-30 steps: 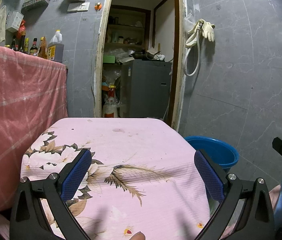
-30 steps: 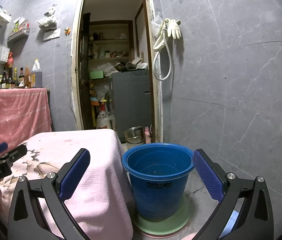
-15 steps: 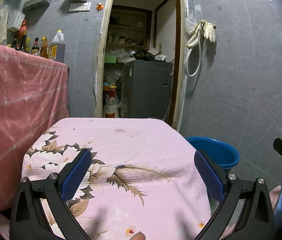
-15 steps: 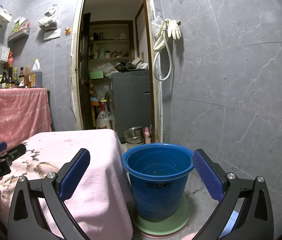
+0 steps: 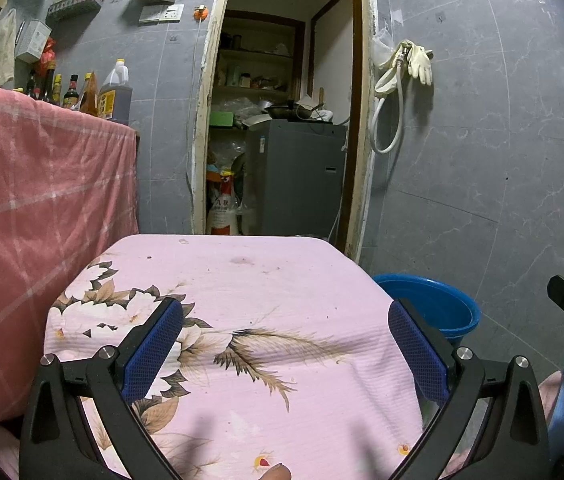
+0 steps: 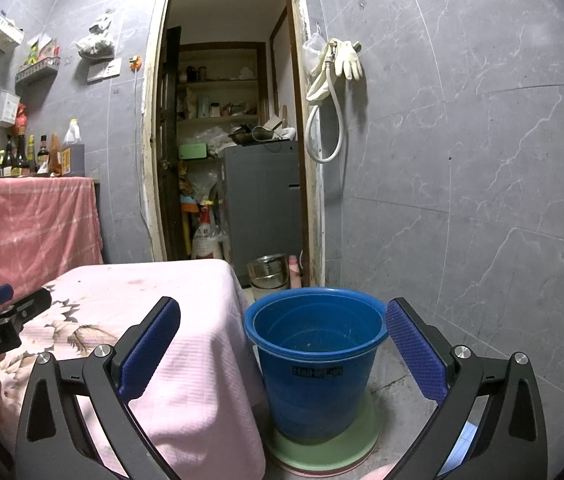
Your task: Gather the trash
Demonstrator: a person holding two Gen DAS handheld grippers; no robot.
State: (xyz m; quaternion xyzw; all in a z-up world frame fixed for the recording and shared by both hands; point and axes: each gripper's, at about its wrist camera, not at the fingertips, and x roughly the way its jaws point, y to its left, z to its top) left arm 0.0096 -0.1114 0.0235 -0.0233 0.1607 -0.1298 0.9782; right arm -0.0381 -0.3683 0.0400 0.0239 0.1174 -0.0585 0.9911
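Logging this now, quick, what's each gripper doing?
Left gripper: open, empty, over the pink floral tablecloth.
Right gripper: open, empty, facing the blue plastic bucket.

Glossy plastic bucket (image 6: 314,360); ribbed cloth table cover (image 5: 242,320).

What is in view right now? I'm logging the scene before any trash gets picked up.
bucket: one, blue, on a green mat right of the table
tablecloth: one, pink floral, over the table
checked cloth: one, pink, left
bottles: several, above that cloth
rubber gloves: pale yellow, on the wall
hose: one, white, below the gloves
metal pots: stacked, at the doorway
left tool: open
right tool: open
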